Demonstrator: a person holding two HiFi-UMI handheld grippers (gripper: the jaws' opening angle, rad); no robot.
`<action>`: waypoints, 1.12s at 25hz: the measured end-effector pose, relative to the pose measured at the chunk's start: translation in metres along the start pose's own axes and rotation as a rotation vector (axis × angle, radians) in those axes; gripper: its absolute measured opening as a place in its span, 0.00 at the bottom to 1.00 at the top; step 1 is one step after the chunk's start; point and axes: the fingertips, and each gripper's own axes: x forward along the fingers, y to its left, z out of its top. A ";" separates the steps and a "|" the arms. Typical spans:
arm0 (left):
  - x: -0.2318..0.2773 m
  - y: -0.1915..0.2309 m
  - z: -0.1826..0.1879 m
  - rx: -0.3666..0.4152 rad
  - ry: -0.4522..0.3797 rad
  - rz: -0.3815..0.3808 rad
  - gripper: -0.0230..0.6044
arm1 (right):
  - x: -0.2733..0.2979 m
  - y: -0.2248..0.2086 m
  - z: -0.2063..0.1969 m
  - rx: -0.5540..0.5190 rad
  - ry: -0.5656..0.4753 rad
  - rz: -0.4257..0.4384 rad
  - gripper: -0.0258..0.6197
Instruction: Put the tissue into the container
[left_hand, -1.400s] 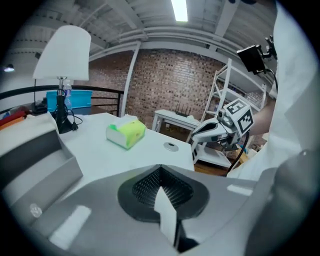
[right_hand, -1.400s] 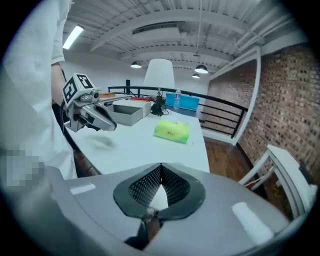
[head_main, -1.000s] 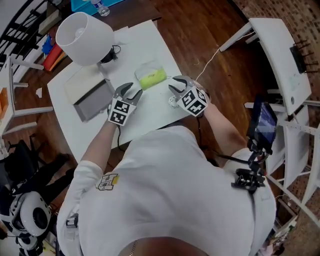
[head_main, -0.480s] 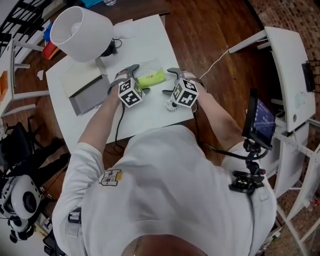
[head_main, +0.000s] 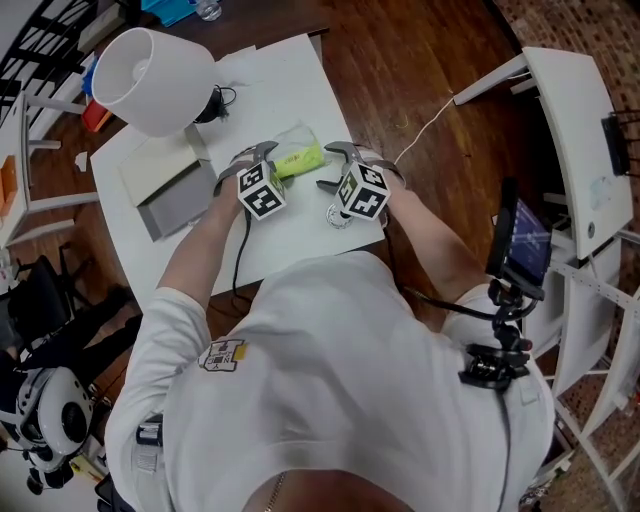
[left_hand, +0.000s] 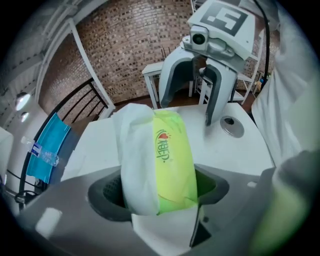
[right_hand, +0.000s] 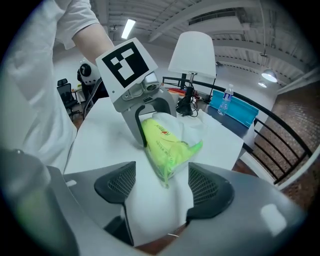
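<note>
A white rectangular table (head_main: 290, 235) is standing on a dark wooden floor (head_main: 400, 70), with a brick wall showing behind it in the left gripper view. A lime-green and white soft plastic tissue pack (head_main: 297, 158) is lying on the tabletop near the table's centre. A white drum-shaped lamp shade (head_main: 150, 75) is standing at the pack's 10 o'clock. A flat grey rectangular container (head_main: 180, 200) is lying well apart at the pack's 8 o'clock. A small round metal disc (head_main: 340, 213) is resting at the pack's 5 o'clock. The left gripper (head_main: 262, 160) is meeting the pack from 9 o'clock. Its jaws have just been closing, and the pads are pressing on one end of the pack, which is filling the gap between them. The right gripper (head_main: 328, 167) is approaching from 3 o'clock. Its jaws have just been closing as well, yet they are standing apart, with the crimped end of the pack between them and clear space showing on both sides.
</note>
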 end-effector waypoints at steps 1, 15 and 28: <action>-0.005 0.002 0.003 -0.002 -0.012 0.012 0.59 | -0.003 -0.002 0.004 0.001 -0.014 -0.014 0.53; -0.134 0.018 -0.065 -0.095 -0.081 0.234 0.58 | -0.045 0.039 0.117 -0.069 -0.285 -0.214 0.06; -0.201 0.016 -0.202 -0.196 -0.007 0.317 0.58 | 0.002 0.119 0.217 -0.167 -0.337 -0.140 0.04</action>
